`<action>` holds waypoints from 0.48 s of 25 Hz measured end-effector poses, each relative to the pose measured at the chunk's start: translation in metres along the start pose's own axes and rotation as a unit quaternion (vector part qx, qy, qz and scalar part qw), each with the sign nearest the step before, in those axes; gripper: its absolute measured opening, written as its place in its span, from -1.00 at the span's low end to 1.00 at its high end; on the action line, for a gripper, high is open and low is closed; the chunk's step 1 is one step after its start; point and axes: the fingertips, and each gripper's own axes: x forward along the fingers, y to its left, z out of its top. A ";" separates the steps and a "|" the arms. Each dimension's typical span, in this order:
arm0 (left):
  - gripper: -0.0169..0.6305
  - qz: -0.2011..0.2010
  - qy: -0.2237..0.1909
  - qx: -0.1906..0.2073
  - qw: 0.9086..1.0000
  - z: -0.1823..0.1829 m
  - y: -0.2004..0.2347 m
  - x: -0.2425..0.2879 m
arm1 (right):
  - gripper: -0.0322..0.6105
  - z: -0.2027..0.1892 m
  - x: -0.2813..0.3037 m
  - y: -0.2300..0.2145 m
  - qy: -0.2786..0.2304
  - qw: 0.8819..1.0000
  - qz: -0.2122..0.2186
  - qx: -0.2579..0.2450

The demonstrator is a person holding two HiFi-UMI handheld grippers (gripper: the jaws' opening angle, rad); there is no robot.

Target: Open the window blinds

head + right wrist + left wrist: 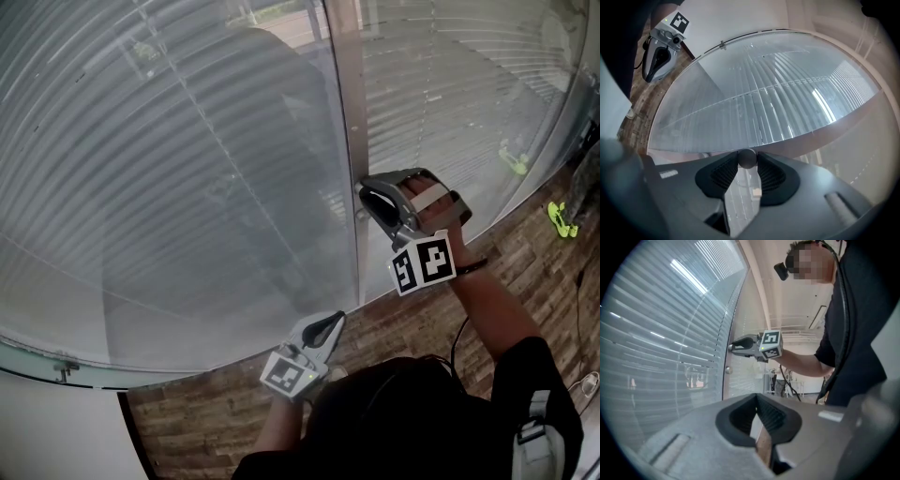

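your left gripper (336,322) hangs low; the right gripper (366,194) is up at the frame (345,112) between the blinds (187,169). left gripper view: jaws together, empty. right gripper view: jaws part closed, pinching a small knob (747,158), hard and likely slippery, so hold its sides squarely, turn gently.

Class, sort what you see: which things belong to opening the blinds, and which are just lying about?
Belongs to the job:
window blinds
knob, gripped by the right tool

Just lying about:
yellow-green item on the floor
cable
left tool, shut and idle
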 end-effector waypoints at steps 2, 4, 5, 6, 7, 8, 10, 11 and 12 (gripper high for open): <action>-0.93 0.000 0.001 -0.002 1.000 0.000 0.000 0.000 | -0.48 -0.001 0.000 0.000 -0.001 1.000 0.000 0.004; -0.93 -0.001 0.001 0.000 1.000 0.000 -0.001 0.001 | -0.48 -0.001 0.000 -0.001 -0.001 1.000 0.000 0.009; -0.93 -0.002 0.001 0.002 1.000 0.000 -0.001 0.001 | -0.48 -0.001 0.000 -0.001 -0.002 1.000 -0.001 0.013; -0.93 -0.003 0.001 0.002 1.000 0.000 -0.001 0.001 | -0.48 -0.001 0.000 -0.001 -0.003 1.000 -0.001 0.019; -0.93 -0.003 0.001 0.002 1.000 0.000 -0.001 0.001 | -0.48 0.000 0.000 -0.001 -0.004 1.000 -0.001 0.026; -0.93 -0.003 0.002 0.001 1.000 0.000 -0.001 0.001 | -0.48 0.000 0.000 -0.002 -0.005 0.999 -0.001 0.035; -0.93 -0.002 0.005 0.000 1.000 0.000 -0.001 0.001 | -0.48 -0.001 0.000 -0.003 -0.006 0.999 -0.003 0.051; -0.93 -0.002 0.005 -0.001 1.000 0.000 -0.001 0.001 | -0.48 -0.001 0.000 -0.004 -0.006 0.998 -0.004 0.059; -0.93 -0.002 0.004 -0.001 1.000 0.000 -0.001 0.001 | -0.48 -0.001 0.000 -0.004 -0.007 0.998 -0.004 0.067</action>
